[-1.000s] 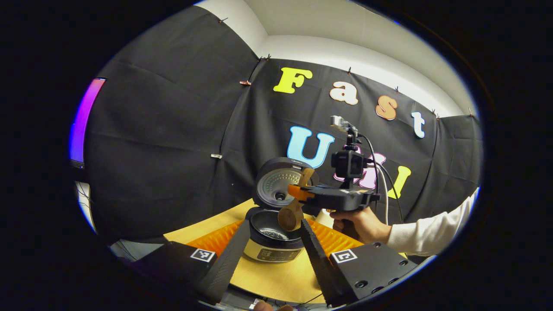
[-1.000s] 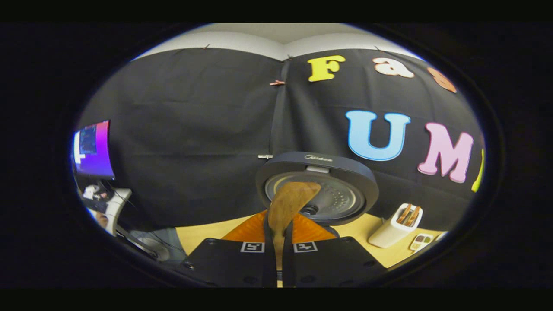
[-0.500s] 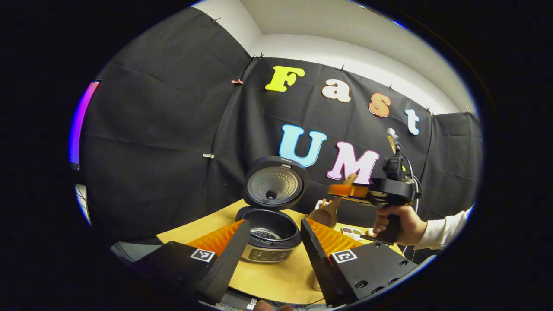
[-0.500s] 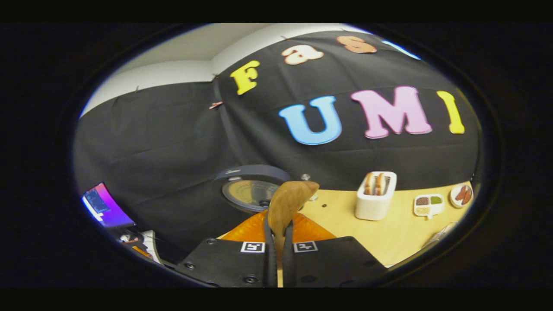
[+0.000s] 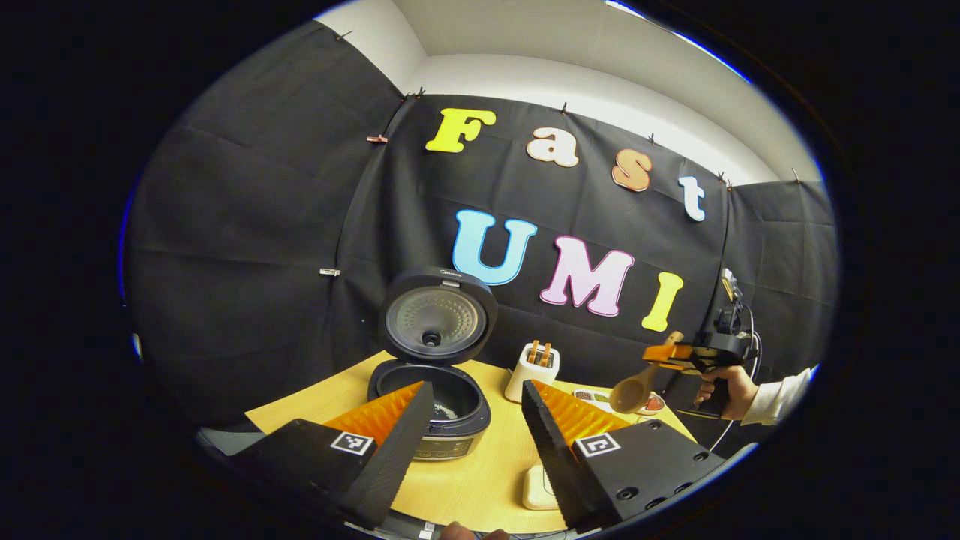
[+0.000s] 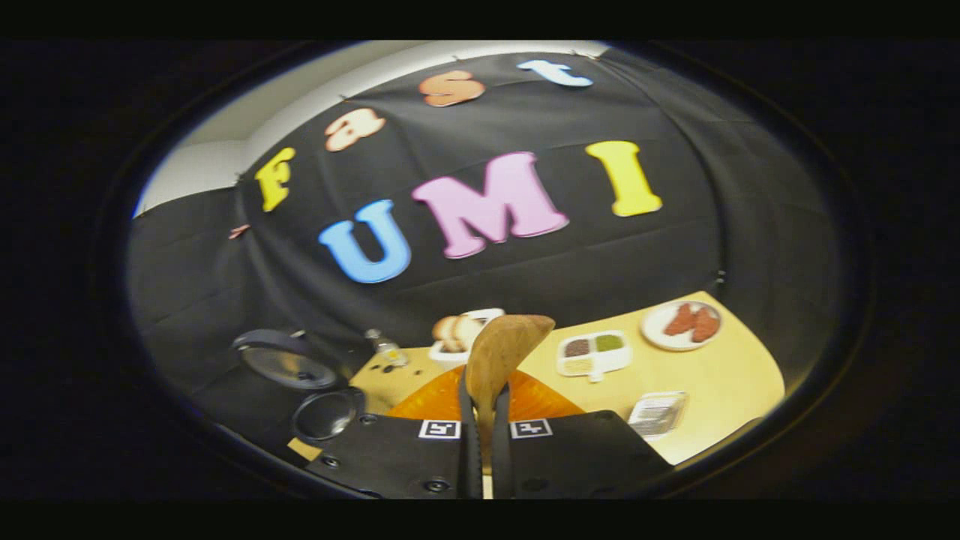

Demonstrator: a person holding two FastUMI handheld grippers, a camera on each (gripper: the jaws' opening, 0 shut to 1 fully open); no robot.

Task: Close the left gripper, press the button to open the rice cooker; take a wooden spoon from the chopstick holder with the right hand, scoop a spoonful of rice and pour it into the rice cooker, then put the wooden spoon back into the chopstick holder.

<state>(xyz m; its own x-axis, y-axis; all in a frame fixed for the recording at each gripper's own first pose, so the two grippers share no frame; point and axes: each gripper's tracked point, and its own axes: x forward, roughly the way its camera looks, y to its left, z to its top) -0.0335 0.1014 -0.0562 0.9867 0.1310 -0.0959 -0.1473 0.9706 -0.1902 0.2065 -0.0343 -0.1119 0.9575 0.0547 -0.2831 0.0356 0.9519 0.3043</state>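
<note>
Right hand-held gripper (image 6: 481, 420) has its two fingers clamped on the handle of the spoon (image 6: 501, 352), and the bowl sticks out ahead of the fingertips. In the left gripper view that same spoon (image 5: 636, 388) hangs bowl-down off the right hand-held gripper (image 5: 664, 353), out at the desk's far right, above a small red dish, with a hand (image 5: 726, 388) in a white sleeve gripping the handle below.

Left hand-held gripper (image 5: 471, 420) sits low at the near edge of the desk (image 5: 480, 480), fingers spread wide apart, nothing between them. Through that gap: the cooker (image 5: 439, 409), lid (image 5: 439, 319) standing upright at the back, pot open with a little pale rice at the bottom. The cooker stands toward the left edge of the desk.

The holder (image 5: 534, 367), white, stands just right of the cooker, with wooden handles poking out of its top. Open desk lies between the holder and the spoon. A small pale object (image 5: 538, 487) lies near the front edge, by the left gripper's right finger.

Right gripper view, blurred: holder (image 6: 461, 341) sits just behind the spoon bowl, cooker (image 6: 324, 412) off to the left. To the right are a divided tray (image 6: 592, 352), a plate (image 6: 681, 324) with reddish pieces and a clear box (image 6: 657, 411), with bare wood beyond them to the right edge.
</note>
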